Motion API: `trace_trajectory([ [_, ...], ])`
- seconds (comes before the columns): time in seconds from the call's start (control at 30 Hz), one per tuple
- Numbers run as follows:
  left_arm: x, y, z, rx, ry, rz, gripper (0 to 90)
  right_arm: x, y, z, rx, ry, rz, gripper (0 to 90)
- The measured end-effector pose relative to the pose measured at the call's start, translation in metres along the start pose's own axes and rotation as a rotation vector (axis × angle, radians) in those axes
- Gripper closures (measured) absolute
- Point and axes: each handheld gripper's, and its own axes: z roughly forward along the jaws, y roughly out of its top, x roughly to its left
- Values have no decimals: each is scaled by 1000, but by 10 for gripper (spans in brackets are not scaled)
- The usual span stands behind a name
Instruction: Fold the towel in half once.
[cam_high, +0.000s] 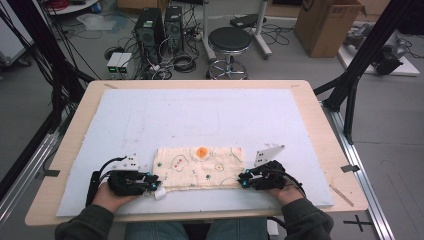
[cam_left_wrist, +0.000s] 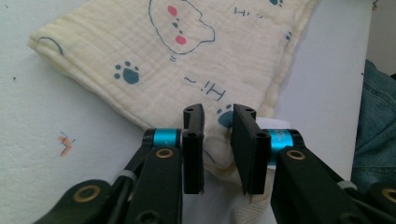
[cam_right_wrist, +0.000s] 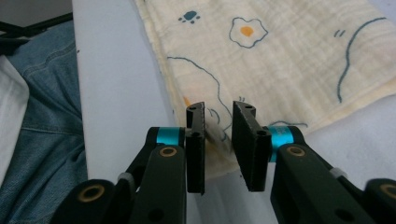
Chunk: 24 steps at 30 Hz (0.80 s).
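Observation:
A cream folded cloth (cam_high: 200, 167) printed with bears, paw prints and fried eggs lies flat near the front of the white mat (cam_high: 200, 115). My left gripper (cam_high: 156, 186) is at the cloth's near left corner, my right gripper (cam_high: 243, 180) at its near right corner. In the left gripper view the jaws (cam_left_wrist: 218, 114) stand a narrow gap apart over the cloth's (cam_left_wrist: 163, 56) corner, and the fabric shows between them, unpinched. The right gripper view is much the same: jaws (cam_right_wrist: 218, 111) slightly apart above the cloth's (cam_right_wrist: 280, 56) edge. A small white tag (cam_high: 160, 194) pokes out by the left corner.
The mat covers a wooden table (cam_high: 200, 84). The person's denim legs (cam_right_wrist: 42, 116) sit close under the front edge. Beyond the far edge are a black stool (cam_high: 229, 42), computer towers (cam_high: 150, 27) with cables, and a cardboard box (cam_high: 327, 22). A black frame post (cam_high: 360, 60) rises at the right.

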Motion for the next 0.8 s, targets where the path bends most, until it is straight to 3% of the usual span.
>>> trace_trajectory([
  [0.2,-2,2,-1,-10,13,22,844,0,1,-3,-15,-18,6,833],
  [0.6,-7,6,-14,-96,-3,27,862,3,3,-18,-93,-32,10,845],
  [0.8,-12,2,-11,-42,-39,40,862,6,-3,-16,-56,-8,18,842],
])
